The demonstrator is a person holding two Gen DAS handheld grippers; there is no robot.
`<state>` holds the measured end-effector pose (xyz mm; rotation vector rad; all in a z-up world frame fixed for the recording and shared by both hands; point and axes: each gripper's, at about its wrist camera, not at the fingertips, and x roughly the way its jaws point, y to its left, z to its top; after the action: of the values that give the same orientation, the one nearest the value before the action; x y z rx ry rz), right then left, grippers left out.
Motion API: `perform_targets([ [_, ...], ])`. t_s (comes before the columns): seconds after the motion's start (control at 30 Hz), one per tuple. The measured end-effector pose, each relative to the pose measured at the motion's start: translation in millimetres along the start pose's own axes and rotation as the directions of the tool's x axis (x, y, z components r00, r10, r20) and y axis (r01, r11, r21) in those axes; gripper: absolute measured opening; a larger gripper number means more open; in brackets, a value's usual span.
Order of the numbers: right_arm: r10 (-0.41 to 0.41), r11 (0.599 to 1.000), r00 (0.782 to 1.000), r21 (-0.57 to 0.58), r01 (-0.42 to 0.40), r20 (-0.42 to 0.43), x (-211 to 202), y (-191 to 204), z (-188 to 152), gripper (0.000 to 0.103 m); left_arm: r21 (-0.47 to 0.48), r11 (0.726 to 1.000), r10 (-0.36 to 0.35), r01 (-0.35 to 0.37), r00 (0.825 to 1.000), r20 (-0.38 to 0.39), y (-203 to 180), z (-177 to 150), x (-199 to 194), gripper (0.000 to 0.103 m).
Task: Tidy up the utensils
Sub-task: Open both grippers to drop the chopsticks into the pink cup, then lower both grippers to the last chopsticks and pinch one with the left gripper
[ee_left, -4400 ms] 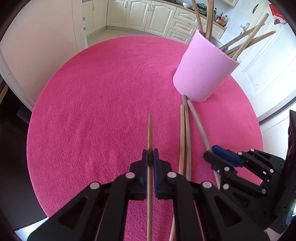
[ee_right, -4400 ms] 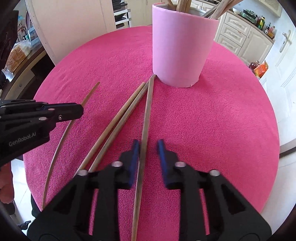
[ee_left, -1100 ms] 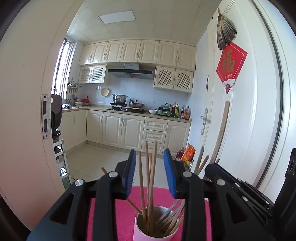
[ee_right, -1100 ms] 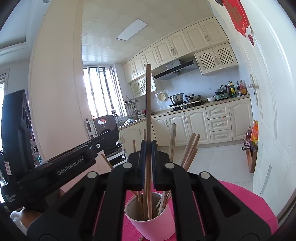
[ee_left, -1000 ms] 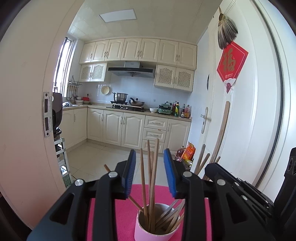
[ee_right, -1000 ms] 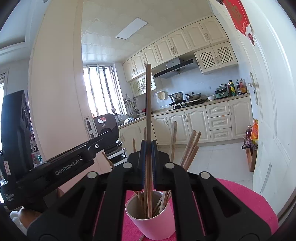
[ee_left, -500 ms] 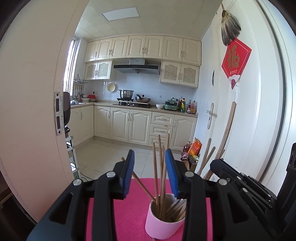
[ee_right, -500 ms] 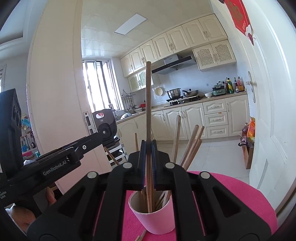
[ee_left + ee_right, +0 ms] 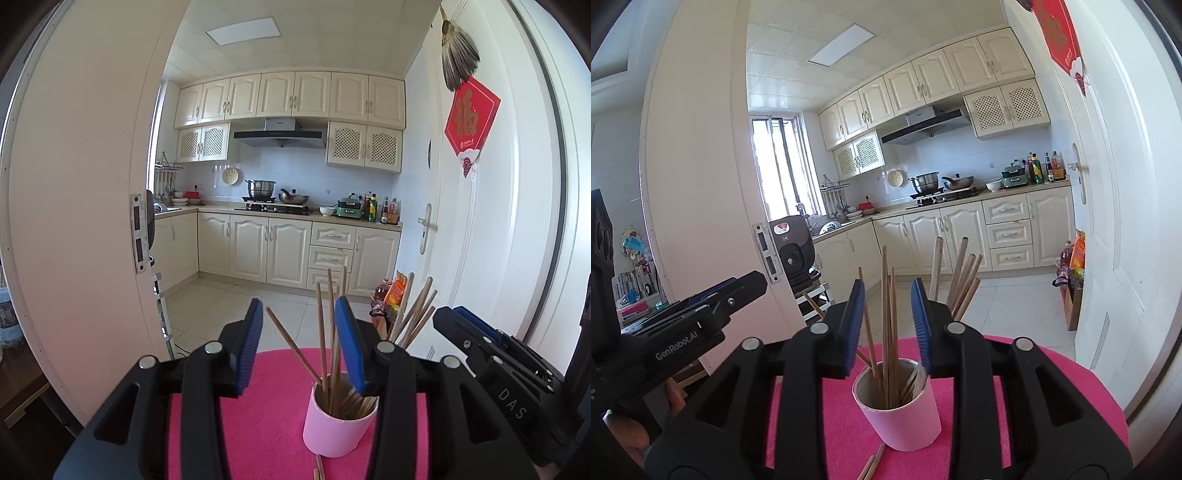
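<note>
A pink cup (image 9: 334,432) stands on the round pink table (image 9: 266,413) with several wooden chopsticks (image 9: 322,343) upright in it. It also shows in the right wrist view (image 9: 905,413), with its chopsticks (image 9: 886,314). My left gripper (image 9: 301,343) is open and empty, raised behind the cup. My right gripper (image 9: 888,321) is open and empty above the cup; it shows at the right of the left wrist view (image 9: 469,332). The left gripper shows at the left of the right wrist view (image 9: 738,288). Two chopstick ends (image 9: 873,461) lie on the table before the cup, also seen in the left wrist view (image 9: 318,469).
A white door frame (image 9: 74,221) stands to the left and a white door (image 9: 480,240) to the right. Beyond lies a kitchen with cream cabinets (image 9: 273,251). The table's edge (image 9: 1108,391) curves close on the right.
My right gripper has opened and let go of the chopstick, which now stands in the cup. Both grippers have drawn back a little from the cup.
</note>
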<state>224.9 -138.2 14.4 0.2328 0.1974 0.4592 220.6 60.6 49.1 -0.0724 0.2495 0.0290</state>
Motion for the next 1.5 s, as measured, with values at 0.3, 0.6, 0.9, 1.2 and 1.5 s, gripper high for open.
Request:
perform_targets([
  [0.3,-0.016,1.000,1.000,0.002,0.016,-0.012,-36,1,2,0.045,0.015,1.000,0.001,-0.001,1.000,-0.015,-6,-6,-39,0.042],
  [0.6,-0.032,0.999,0.994,-0.019,0.031,-0.103,-62,6,-21,0.047,0.035,0.999,-0.004,0.009,0.991,-0.133,-15,-31,-61,0.054],
  [0.9,-0.049,0.999,0.955,-0.033,0.041,-0.293,-62,8,-60,0.052,0.035,0.999,0.005,0.012,0.888,-0.461,-6,-83,-36,0.055],
  [1.2,-0.070,0.997,0.856,-0.022,0.069,-0.512,-40,1,-103,0.058,0.030,0.999,0.014,0.014,0.650,-0.760,3,-159,5,0.055],
  [1.5,-0.059,0.998,0.810,-0.012,0.064,-0.583,-32,-7,-117,0.058,0.062,0.998,0.043,0.012,0.598,-0.800,-7,-181,22,0.055],
])
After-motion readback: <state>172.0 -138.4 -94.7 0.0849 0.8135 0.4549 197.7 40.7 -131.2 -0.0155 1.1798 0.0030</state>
